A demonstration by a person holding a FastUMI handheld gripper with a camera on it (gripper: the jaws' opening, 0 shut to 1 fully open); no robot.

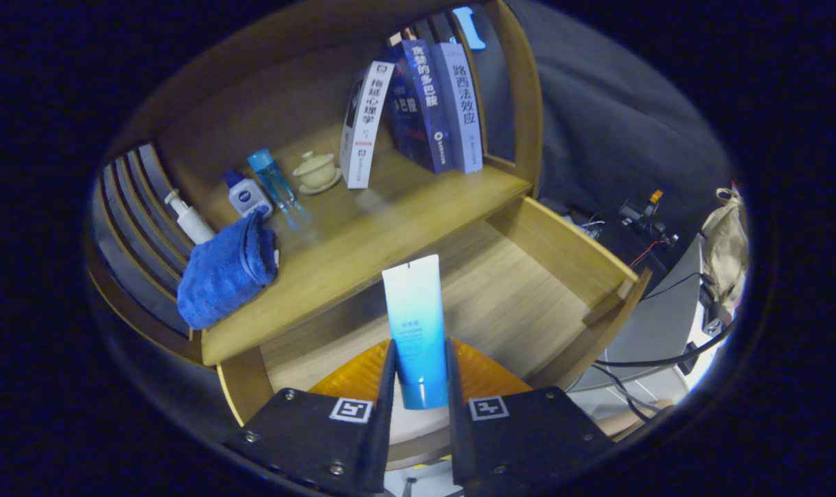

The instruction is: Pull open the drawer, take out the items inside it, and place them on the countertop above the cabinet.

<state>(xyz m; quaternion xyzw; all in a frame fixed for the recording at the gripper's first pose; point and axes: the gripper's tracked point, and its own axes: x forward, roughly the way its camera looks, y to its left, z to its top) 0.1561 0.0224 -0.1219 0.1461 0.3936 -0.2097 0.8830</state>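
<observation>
My gripper (419, 376) is shut on a blue-and-white tube (415, 317), which stands upright between the fingers with its flat white end up. I hold it over the pulled-open wooden drawer (528, 297), whose bare floor shows beneath and beyond the tube. The wooden countertop (362, 235) lies just beyond the drawer's back edge, ahead of the tube.
On the countertop sit a folded blue towel (226, 273), a white pump bottle (188, 217), a small white-and-blue bottle (248, 195), a clear blue bottle (274, 179), a lidded cream cup on a saucer (316, 171) and three upright books (411, 110). Cables and gear (642, 214) lie right of the cabinet.
</observation>
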